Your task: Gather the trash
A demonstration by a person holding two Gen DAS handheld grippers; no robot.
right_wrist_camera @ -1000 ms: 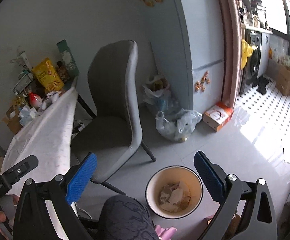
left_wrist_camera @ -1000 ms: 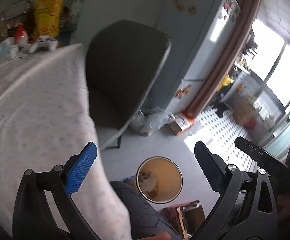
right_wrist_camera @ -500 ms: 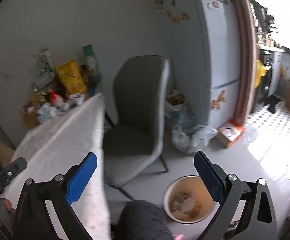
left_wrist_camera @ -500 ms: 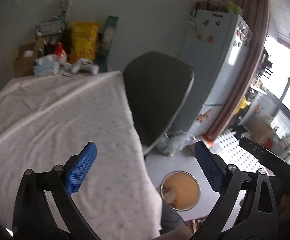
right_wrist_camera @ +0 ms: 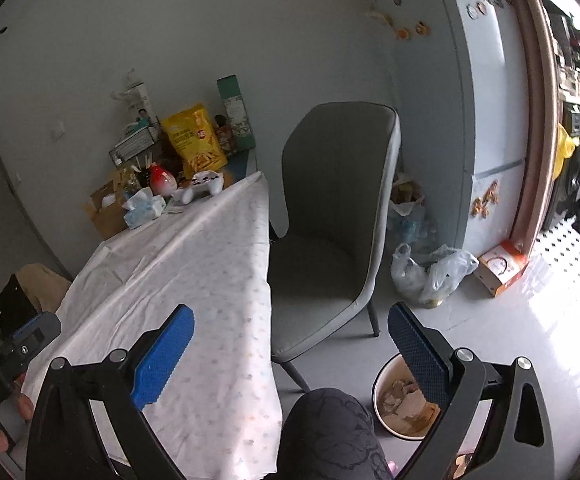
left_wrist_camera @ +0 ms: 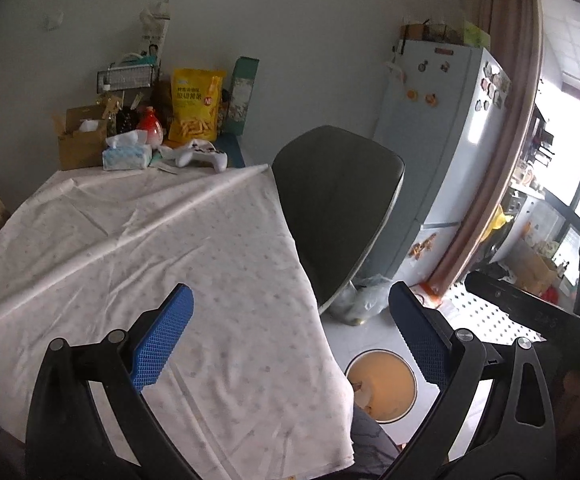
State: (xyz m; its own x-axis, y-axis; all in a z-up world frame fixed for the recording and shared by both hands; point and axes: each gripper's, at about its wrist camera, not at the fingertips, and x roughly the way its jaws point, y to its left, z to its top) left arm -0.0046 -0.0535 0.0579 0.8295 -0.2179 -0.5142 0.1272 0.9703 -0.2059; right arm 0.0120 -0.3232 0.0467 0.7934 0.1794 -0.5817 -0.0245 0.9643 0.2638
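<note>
A round bin (left_wrist_camera: 381, 386) (right_wrist_camera: 399, 404) with paper scraps inside stands on the floor at the table's right side, next to a person's knee (right_wrist_camera: 325, 428). My left gripper (left_wrist_camera: 290, 336) hangs open above the white tablecloth (left_wrist_camera: 150, 248) with nothing between its blue pads. My right gripper (right_wrist_camera: 290, 340) is open too, empty, over the table's right edge and the grey chair (right_wrist_camera: 329, 208). No loose trash shows on the cloth (right_wrist_camera: 194, 272). The other gripper's body shows at the right edge of the left wrist view and at the lower left of the right wrist view.
At the table's far end stand a yellow snack bag (left_wrist_camera: 194, 106), a tissue pack (left_wrist_camera: 126, 154), a white game controller (left_wrist_camera: 204, 156), a red ornament (left_wrist_camera: 150, 130) and a cardboard box (left_wrist_camera: 80, 140). A fridge (left_wrist_camera: 441, 140) and plastic bags (right_wrist_camera: 429, 276) lie beyond the chair.
Both wrist views have swung up and left, from the bin and floor to the tabletop. Both grippers stayed open and empty.
</note>
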